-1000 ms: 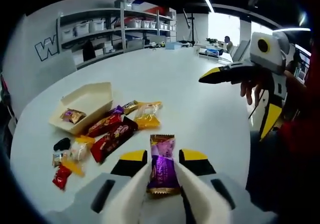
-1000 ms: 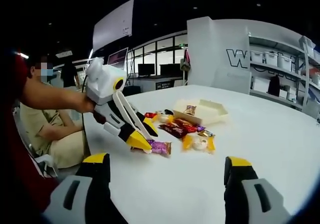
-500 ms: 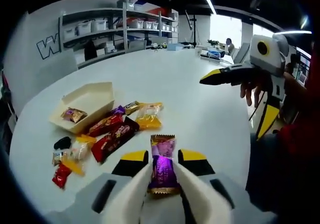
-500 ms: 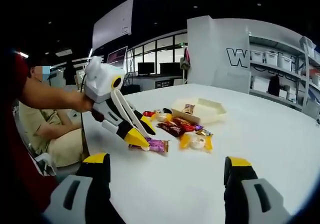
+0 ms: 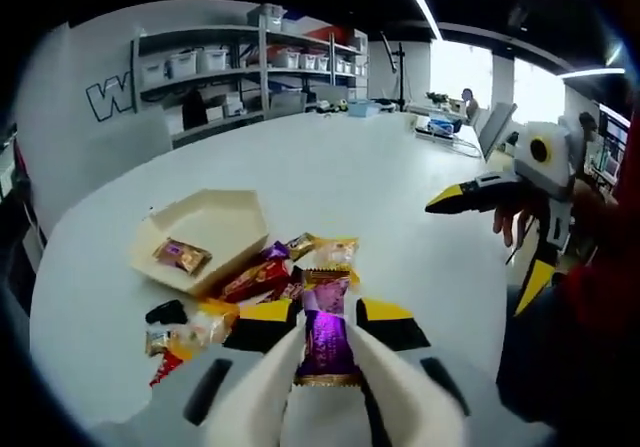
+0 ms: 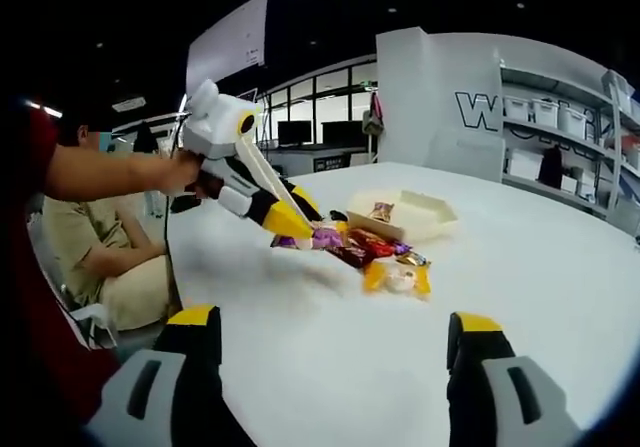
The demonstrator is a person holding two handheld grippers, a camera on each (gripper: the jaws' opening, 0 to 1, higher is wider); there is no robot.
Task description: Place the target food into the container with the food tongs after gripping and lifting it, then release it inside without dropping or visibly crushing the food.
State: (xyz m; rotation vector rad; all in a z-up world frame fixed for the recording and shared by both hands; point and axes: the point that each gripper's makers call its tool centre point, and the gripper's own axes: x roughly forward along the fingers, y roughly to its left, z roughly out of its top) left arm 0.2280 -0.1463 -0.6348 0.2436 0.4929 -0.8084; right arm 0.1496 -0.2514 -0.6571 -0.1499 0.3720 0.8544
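Observation:
A purple wrapped candy bar [image 5: 324, 339] is clamped between the jaws of my left gripper [image 5: 326, 319], lifted off the white table [image 5: 400, 187]. In the right gripper view the left gripper [image 6: 296, 231] holds the purple bar [image 6: 326, 237] in the air over the near end of the snack pile, just short of the beige container [image 6: 412, 219]. The open beige container [image 5: 222, 219] lies ahead to the left with one small wrapped snack [image 5: 182, 255] in it. My right gripper [image 6: 332, 322] stands wide open and holds nothing, well back from the pile.
Red, yellow and purple wrapped snacks [image 5: 262, 277] lie heaped beside the container; a yellow packet [image 6: 397, 281] is nearest me in the right gripper view. A seated person [image 6: 100, 257] is at the table's left. Shelves with bins [image 5: 230, 67] line the back wall.
The left gripper has raised the purple bar off the table and carried it forward over the snack pile, closer to the container. The right gripper has stayed open and still.

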